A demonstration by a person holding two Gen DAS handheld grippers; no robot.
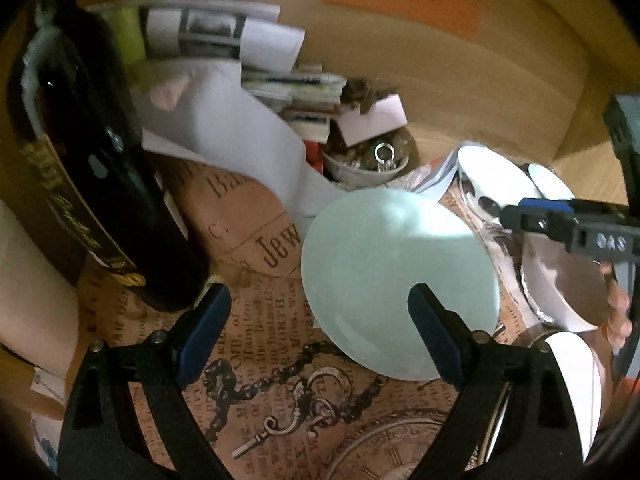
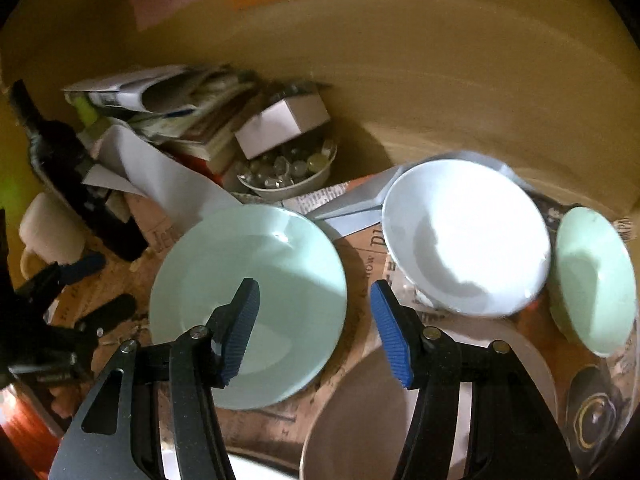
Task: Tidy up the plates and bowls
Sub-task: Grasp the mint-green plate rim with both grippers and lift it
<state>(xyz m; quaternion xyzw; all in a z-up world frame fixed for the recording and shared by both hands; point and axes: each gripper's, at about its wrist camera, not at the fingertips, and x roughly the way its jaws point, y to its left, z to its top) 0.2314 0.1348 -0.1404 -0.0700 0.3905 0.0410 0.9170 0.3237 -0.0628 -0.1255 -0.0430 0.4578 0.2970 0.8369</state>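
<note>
Two grippers, both spread wide, holding nothing. Left gripper [image 1: 320, 332] and right gripper [image 2: 316, 332] hover over the pale green plate [image 2: 248, 304] lying flat on newsprint cloth [image 1: 256, 380]. Probably glazed ceramic: stiff, slippery, breakable; pinch the rim. White plate [image 2: 468, 240] just beside.

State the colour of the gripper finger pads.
Blue, on black arms; the pads show best in the right wrist view.

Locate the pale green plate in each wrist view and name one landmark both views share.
Left wrist view: the pale green plate lies right of center, and the open left gripper has its right finger over the plate's near edge.
Right wrist view: the plate lies left of center, under the left finger of the open right gripper.
Shared landmark: the bowl of glass beads behind the plate.
</note>
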